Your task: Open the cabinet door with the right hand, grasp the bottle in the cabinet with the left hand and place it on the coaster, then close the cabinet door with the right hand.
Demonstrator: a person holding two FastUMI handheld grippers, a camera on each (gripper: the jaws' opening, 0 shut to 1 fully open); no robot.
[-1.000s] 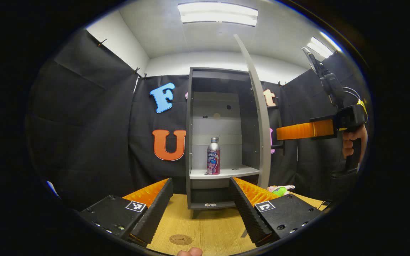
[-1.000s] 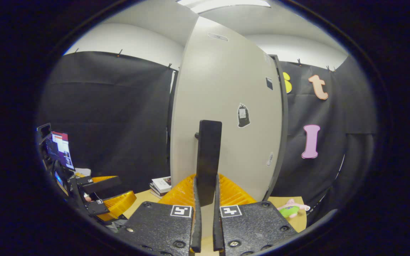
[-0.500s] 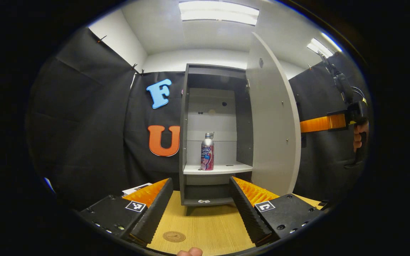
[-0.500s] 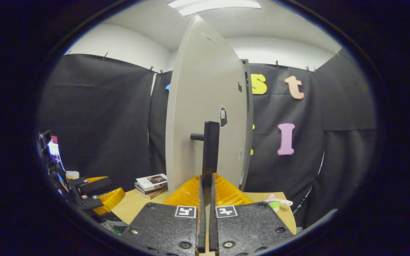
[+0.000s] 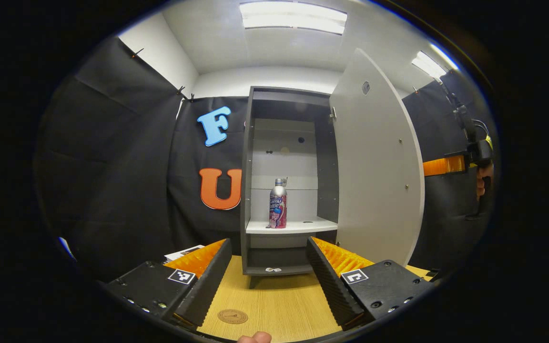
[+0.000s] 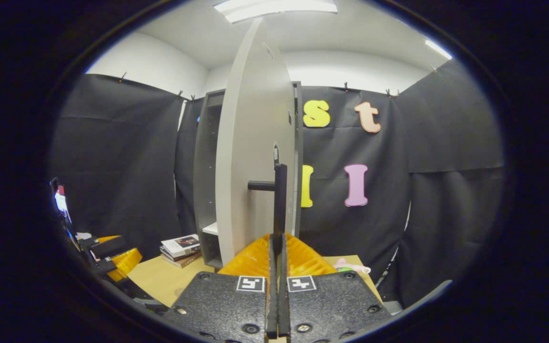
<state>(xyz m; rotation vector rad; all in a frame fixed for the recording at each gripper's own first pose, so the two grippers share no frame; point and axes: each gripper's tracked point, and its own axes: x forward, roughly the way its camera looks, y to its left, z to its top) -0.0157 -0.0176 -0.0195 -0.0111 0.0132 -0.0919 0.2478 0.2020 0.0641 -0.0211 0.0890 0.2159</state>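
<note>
Bottle is seen upright on the white middle shelf inside the cabinet, near the shelf's front left part, untouched; cabinet door is swung wide open to the right, its inner face shown in the left gripper view and its outer face edge-on in the right gripper view; door handle, a dark vertical bar on a short post, is clamped at its lower end between both fingers of the right gripper, which are pressed nearly together around it; left gripper is held in front of the cabinet, well apart from the bottle, fingers spread wide with nothing between them; coaster, round and brown, lies on the wooden table between and just below those fingers; cabinet stands on the table against the black cloth wall; right gripper and the hand holding it are seen at far right of the left gripper view, behind the door edge; stacked books lie on the table left of the cabinet, a small pink and green toy to its right
</note>
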